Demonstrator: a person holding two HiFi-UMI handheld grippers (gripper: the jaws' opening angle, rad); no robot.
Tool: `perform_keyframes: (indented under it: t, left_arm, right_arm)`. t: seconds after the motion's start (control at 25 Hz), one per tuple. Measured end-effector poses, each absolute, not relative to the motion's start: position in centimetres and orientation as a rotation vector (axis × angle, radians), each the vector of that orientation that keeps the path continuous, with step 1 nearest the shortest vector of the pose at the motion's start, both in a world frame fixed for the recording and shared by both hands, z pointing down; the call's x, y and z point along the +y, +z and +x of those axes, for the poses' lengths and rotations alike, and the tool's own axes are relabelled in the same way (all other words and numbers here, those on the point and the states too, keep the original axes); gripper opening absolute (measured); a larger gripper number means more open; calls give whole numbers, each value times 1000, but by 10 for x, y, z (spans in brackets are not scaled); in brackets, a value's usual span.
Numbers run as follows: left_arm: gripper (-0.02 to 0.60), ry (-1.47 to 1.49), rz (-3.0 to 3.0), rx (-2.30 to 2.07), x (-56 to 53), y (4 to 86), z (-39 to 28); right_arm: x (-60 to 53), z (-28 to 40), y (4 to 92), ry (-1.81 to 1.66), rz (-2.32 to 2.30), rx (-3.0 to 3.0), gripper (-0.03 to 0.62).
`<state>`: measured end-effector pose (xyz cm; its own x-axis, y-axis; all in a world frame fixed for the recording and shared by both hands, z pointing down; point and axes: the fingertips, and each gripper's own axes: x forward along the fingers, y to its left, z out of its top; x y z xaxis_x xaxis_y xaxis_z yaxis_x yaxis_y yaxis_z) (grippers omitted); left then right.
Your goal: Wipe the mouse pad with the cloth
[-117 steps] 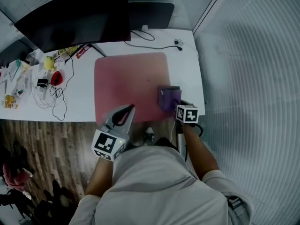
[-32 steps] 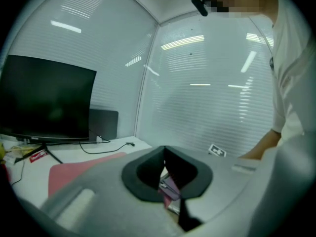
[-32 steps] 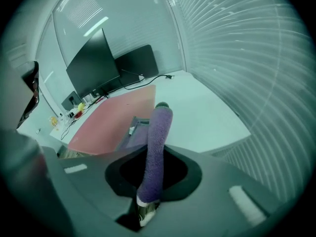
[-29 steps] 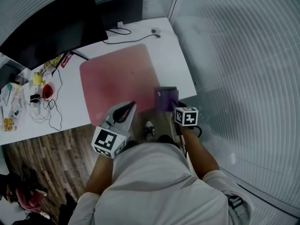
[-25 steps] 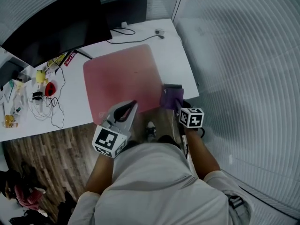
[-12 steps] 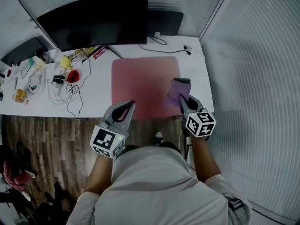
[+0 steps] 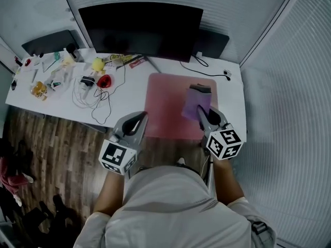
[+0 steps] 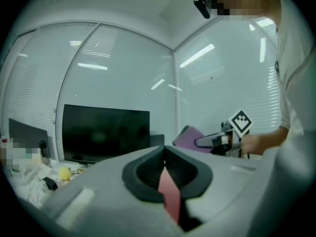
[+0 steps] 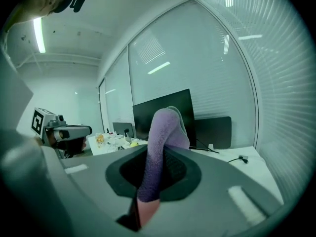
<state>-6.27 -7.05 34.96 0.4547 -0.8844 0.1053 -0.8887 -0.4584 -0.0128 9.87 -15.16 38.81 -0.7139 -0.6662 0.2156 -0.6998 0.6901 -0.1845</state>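
A pink mouse pad [image 7: 168,107] lies on the white desk [image 7: 126,94] in front of the monitor. My right gripper [image 7: 201,112] is shut on a purple cloth [image 7: 196,102], held over the pad's right part. In the right gripper view the cloth [image 9: 161,142] stands up from between the jaws of that gripper [image 9: 155,164]. My left gripper [image 7: 140,118] hovers at the pad's near left corner, shut and holding nothing. The left gripper view shows only a pink strip in the gap of its jaws [image 8: 164,164], with the cloth [image 8: 190,138] off to the right.
A black monitor [image 7: 139,29] stands at the back of the desk. White cables and small yellow and red items [image 7: 98,74] clutter the desk's left part. A cable [image 7: 207,66] runs behind the pad. Glass walls with blinds close in on the right. Wooden floor [image 7: 57,149] lies below.
The right gripper has carried the cloth from the pad's near right corner up and over the pad. The head view has swung. The left gripper stays shut near the pad's front edge.
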Motion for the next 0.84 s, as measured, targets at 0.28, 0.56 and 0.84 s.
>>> perform_keyframes:
  t: [0.28,0.56,0.84]
  left_arm:
    - [3,124,2630,-1671,-65,342,-89]
    - [3,123,2639,-1676,-69,340,-98]
    - [3,125,2654,-1659,-75,339,-97]
  right_arm:
    - [-147,80,380,376,1097,-2789,43]
    - [-142,75,371,339,1092,-2813,43]
    - [-143,76,372,331,1103,-2804,43]
